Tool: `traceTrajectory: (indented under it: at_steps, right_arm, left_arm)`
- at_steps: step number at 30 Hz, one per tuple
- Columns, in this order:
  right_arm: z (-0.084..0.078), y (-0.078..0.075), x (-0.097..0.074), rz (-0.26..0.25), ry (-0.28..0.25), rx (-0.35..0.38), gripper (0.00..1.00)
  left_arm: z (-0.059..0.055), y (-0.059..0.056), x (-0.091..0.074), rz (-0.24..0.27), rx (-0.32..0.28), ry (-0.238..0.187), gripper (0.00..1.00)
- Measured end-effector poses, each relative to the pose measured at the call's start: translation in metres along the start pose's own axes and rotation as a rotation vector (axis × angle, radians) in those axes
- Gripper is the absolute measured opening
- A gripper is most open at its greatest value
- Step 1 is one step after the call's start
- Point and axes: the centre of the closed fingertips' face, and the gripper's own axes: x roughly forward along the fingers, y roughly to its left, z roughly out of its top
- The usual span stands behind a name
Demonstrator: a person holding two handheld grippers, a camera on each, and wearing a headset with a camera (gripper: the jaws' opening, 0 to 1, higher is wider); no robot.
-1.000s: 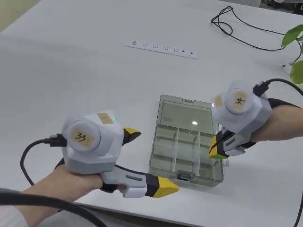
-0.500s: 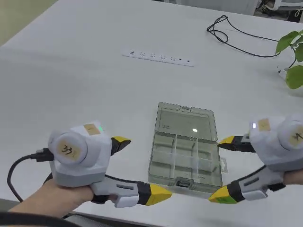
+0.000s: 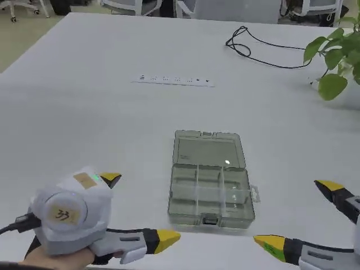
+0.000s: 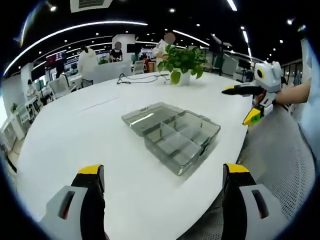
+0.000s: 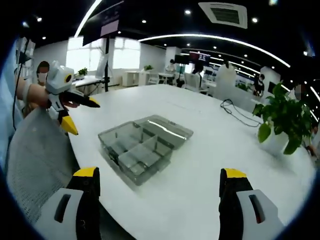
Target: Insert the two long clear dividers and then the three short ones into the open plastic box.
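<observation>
Tabletop (image 3: 62,95): white, smooth, wide; it carries everything listed below.
Left gripper (image 3: 140,209): near-left of the plastic box and apart from it. Jaws spread wide, holding nothing.
Power strip (image 3: 174,80): white, well beyond the box on its far side.
Plastic box (image 3: 209,183): smoky clear, resting flat near the tabletop's near edge, between the two grippers. Its lid (image 3: 208,151) is folded open flat on the far side and its latch faces the person.
Dividers (image 3: 197,183): clear partitions stand upright inside the box's tray and split it into a grid of compartments. Exact count hard to tell.
Handling, judged: box and dividers look light, thin, stiff and slick. The box would likely skate on the smooth tabletop if pushed, so brace it by a side wall. A divider is best pinched by its upper edge near mid-length and lowered straight, since thin plastic may crack if twisted.
Cable (image 3: 253,48): black, looped, far beyond the box and to its right.
Right gripper (image 3: 295,214): near-right of the box, apart from it. Jaws parted wide, empty.
Plant (image 3: 332,62): green leaves, far right of the box.
</observation>
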Motion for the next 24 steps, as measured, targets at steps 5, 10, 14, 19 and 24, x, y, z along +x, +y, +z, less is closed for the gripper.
traceTrajectory:
  at_steps: [5, 10, 14, 19, 24]
  right_arm:
    - [-0.005, 0.014, 0.009, 0.082, 0.008, -0.015, 1.0]
    - [-0.012, 0.028, 0.006, 0.105, 0.028, -0.103, 1.0]
    - [-0.01, 0.038, 0.005, 0.133, 0.014, -0.175, 1.0]
    - [-0.009, 0.036, 0.004, 0.134, 0.011, -0.14, 1.0]
    - [-0.012, 0.052, 0.003, 0.199, 0.016, -0.218, 1.0]
  left_arm:
    - [0.009, 0.003, -0.002, 0.04, -0.01, -0.054, 1.0]
    - [0.011, 0.014, -0.005, 0.086, -0.069, -0.107, 1.0]
    - [0.011, 0.027, -0.01, 0.158, -0.075, -0.115, 1.0]
    - [0.008, 0.036, -0.013, 0.205, -0.087, -0.106, 1.0]
    - [0.009, 0.043, -0.018, 0.252, -0.072, -0.117, 1.0]
